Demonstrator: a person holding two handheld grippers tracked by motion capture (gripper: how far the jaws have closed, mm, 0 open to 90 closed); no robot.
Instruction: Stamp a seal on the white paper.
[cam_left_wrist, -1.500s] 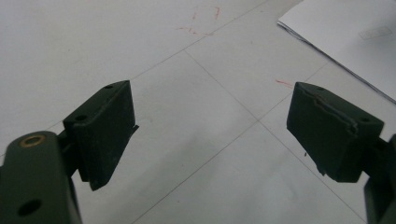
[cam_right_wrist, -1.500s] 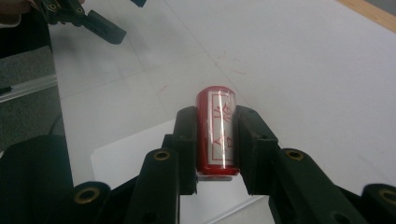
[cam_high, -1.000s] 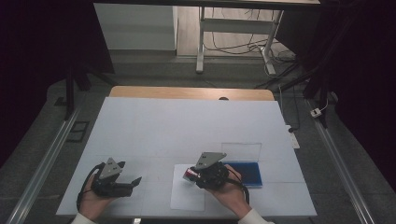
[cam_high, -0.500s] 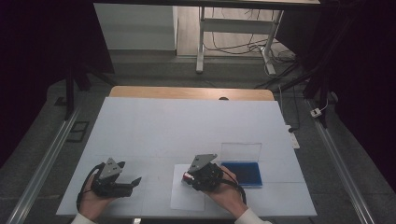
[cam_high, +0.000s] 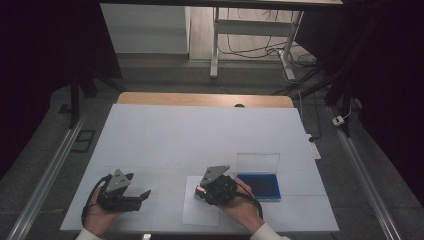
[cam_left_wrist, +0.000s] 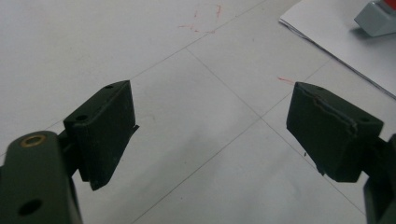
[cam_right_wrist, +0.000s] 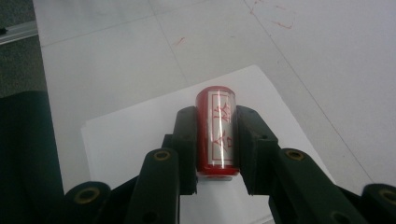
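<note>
Red stamp (cam_right_wrist: 216, 133) sits clamped between the right gripper's (cam_right_wrist: 215, 140) fingers, held above the white paper sheet (cam_right_wrist: 140, 135) on the tabletop (cam_high: 200, 135). Left gripper's (cam_left_wrist: 210, 130) fingers stand wide apart, holding nothing. Blue ink pad (cam_high: 260, 185) lies just beside the right hand.

Wide free room on the table, with a small cluster near its front edge

The far half and both far corners of the white table (cam_high: 200, 130) lay bare, open to any pass. Near the front edge, right of centre, the right gripper (cam_high: 202, 190) stood over a sheet of paper (cam_high: 200, 212), clamping a red stamp (cam_right_wrist: 217, 130). Just to its right an open blue ink pad case (cam_high: 260, 182) with upright clear lid blocked the way. The left gripper (cam_high: 145, 193), jaws apart, occupied the front left corner; bare table lay between the two.
</note>
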